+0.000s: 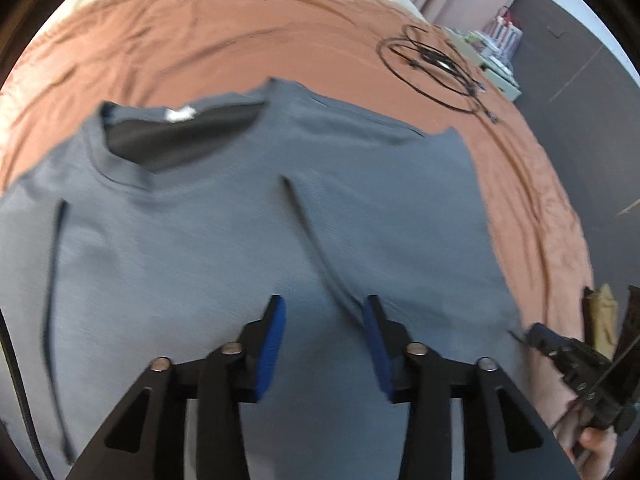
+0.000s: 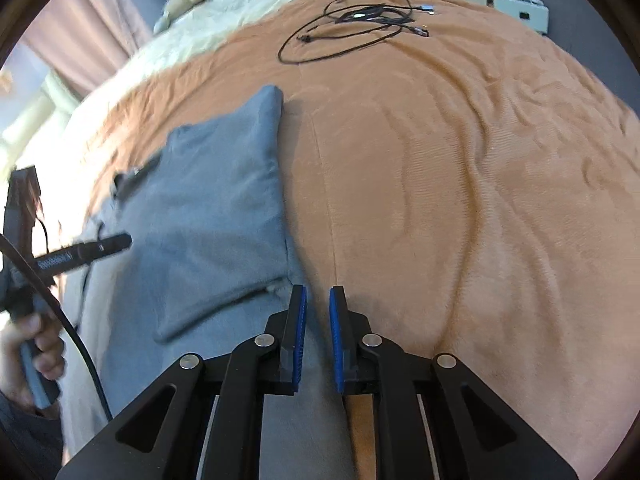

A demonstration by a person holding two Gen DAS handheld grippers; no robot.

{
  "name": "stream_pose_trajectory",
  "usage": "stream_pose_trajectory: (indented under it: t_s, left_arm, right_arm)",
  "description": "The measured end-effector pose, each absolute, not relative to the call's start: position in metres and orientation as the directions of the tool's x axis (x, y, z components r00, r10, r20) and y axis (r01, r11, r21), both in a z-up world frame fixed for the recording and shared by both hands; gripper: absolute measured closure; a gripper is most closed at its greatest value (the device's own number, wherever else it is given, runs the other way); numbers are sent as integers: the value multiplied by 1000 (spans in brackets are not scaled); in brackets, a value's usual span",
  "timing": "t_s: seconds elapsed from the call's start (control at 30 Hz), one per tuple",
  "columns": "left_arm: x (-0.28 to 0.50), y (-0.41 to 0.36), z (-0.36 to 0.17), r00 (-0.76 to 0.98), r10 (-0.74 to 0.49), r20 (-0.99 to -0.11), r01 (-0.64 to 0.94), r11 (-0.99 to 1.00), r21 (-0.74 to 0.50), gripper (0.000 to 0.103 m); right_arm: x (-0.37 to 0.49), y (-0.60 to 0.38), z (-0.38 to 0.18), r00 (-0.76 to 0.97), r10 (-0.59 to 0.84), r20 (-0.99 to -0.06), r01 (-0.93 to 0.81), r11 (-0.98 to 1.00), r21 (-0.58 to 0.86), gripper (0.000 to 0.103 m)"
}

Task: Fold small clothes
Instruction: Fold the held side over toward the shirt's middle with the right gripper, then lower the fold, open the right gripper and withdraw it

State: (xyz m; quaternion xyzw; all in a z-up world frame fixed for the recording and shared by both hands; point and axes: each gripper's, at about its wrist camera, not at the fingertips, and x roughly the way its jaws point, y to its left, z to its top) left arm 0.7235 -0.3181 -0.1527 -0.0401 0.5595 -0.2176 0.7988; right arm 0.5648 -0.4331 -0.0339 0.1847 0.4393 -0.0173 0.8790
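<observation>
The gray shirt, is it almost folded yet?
Not yet. The gray shirt lies face up on the brown blanket, and its sleeve looks folded over the body. Right now neither tool grips cloth: the left tool hovers open over the shirt, the right tool sits open at its edge. The main folds remain.

**Almost nothing you can read**

You get one strip of white lettering, on the side of the left gripper [image 2: 86, 254] as your right wrist camera sees it, but motion blur smears it past reading. The white tag [image 1: 181, 114] inside the collar of the grey T-shirt [image 1: 240, 232] shows you no legible print either.
</observation>
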Motion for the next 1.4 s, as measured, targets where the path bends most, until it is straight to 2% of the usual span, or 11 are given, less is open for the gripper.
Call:
stream_pose_trajectory:
  t_s: [0.03,0.3,0.33,0.37,0.43,0.57,0.63,0.67,0.8,0.93,1.4]
  left_arm:
    - [721,-321,-155,266,-409,-873,303,895,-327,52]
    - [711,-329,-167,222,-450,-865,247,884,-397,52]
    - [709,-330,-167,214,-467,-858,246,876,-415,52]
    - [708,-333,-167,206,-482,-851,247,868,-432,52]
    - [705,-337,-167,187,-507,-841,250,853,-458,56]
    - [703,-345,-171,163,-522,-838,237,845,-480,77]
    - [702,-348,-173,164,-526,-835,239,842,-483,96]
    - [702,-350,-173,163,-525,-835,242,842,-482,98]
    - [697,-355,-174,145,-547,-825,238,828,-507,99]
    - [689,-361,-174,123,-556,-822,243,820,-518,99]
    - [682,-335,-142,196,-486,-851,273,861,-429,99]
  right_arm:
    - [564,-431,-33,610,125,-783,182,939,292,85]
    - [569,-410,-36,570,89,-817,107,978,181,83]
    - [571,-408,-35,571,86,-817,101,980,173,72]
    - [575,-405,-35,572,91,-815,89,981,172,52]
    - [582,-400,-34,579,87,-811,77,984,161,42]
    - [596,-404,-39,588,49,-808,119,982,146,42]
    - [597,-406,-41,595,18,-803,141,982,126,42]
    - [597,-408,-42,597,9,-802,147,982,121,42]
    - [592,-413,-43,599,-29,-800,169,982,90,49]
    - [584,-431,-45,614,-6,-789,236,956,176,55]
    - [568,-424,-10,650,28,-759,210,953,216,54]
